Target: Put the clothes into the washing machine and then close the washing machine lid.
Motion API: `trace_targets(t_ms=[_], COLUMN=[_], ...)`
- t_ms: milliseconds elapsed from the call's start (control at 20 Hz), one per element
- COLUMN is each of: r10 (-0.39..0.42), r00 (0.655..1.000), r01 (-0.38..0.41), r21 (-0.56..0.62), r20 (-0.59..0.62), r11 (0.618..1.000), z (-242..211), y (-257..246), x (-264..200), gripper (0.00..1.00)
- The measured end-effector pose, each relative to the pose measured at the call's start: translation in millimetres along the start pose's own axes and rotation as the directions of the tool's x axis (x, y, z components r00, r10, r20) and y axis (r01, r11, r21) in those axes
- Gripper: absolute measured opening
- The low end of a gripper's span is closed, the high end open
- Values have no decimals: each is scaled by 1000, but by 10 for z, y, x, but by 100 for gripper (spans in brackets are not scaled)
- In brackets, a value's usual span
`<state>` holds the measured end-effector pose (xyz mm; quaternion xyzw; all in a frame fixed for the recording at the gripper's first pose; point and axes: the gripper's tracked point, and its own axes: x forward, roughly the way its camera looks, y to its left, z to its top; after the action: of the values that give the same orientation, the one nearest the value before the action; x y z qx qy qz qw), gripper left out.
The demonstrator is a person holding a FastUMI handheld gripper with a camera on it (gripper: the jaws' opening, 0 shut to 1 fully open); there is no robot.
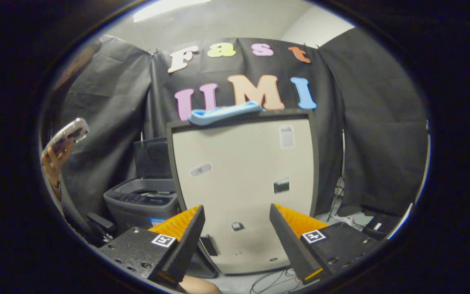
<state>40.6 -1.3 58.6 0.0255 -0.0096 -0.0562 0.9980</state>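
A light blue cloth (223,113) lies bunched along the top edge of a tall cream cabinet (243,175) with a dark frame, well beyond the fingers. Left of the cabinet and lower stands a grey top-loading washing machine (142,203). Its dark lid (151,157) is raised upright behind the opening. My gripper (237,208) is open, with a wide gap between the fingers and nothing in it. It points at the lower part of the cabinet's front. The inside of the washer is hidden from here.
A person's hand (55,159) holds a phone (68,134) up, left of the washer. Black cloth walls close the booth all round. Loose cables (273,281) lie on the pale floor at the cabinet's foot, and dark boxes (375,224) sit low to its right.
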Motion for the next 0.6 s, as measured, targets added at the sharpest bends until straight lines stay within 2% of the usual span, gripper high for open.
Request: trace_targets(t_ms=[100, 300, 500, 600], r10=[2, 62, 65, 36], r00=[1000, 996, 997, 999], r01=[-1, -59, -67, -38], r21=[-20, -38, 73, 63], r20=[28, 67, 28, 37], r11=[1000, 998, 995, 997], z=[395, 1241, 1847, 2091], y=[107, 446, 666, 645], x=[172, 580, 1118, 1397], gripper=[97, 97, 97, 97])
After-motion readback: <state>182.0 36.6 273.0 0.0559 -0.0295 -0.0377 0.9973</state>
